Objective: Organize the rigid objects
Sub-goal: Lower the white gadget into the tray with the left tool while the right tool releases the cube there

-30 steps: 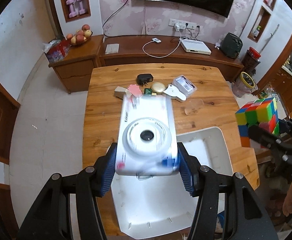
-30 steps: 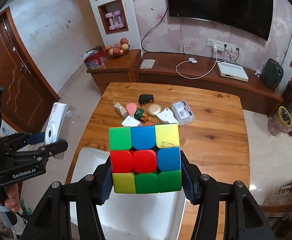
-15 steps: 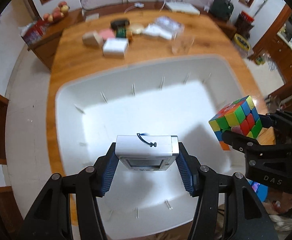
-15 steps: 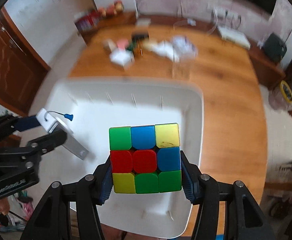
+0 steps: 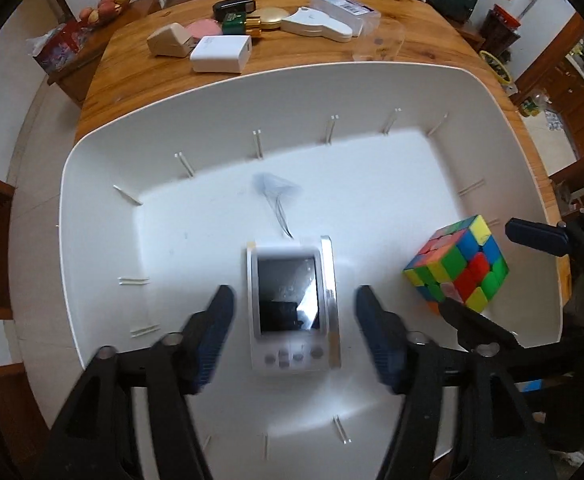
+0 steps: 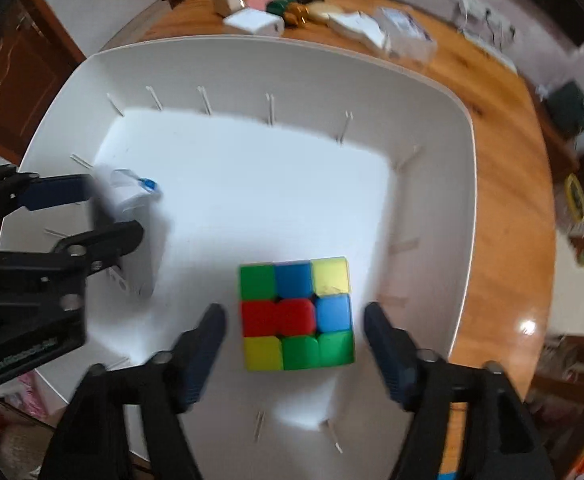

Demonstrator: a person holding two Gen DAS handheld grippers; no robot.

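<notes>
Since half a second ago both claws have let go: the camera (image 5: pixel 292 308) and the cube (image 6: pixel 295 314), then clamped above the white bin (image 5: pixel 104 200), now sit on its floor. Left gripper (image 5: pixel 293 332): spread wide, pads clear of the camera on both sides, holding nothing. Camera lies lower centre of the left view, screen up, long axis pointing away between the fingers. Right gripper (image 6: pixel 293 350): likewise apart, empty, with the cube lower centre of its view. Remaining items, e.g. the white box (image 5: pixel 220 54), lie at top of frame, beyond the bin; judged nearer the left gripper.
</notes>
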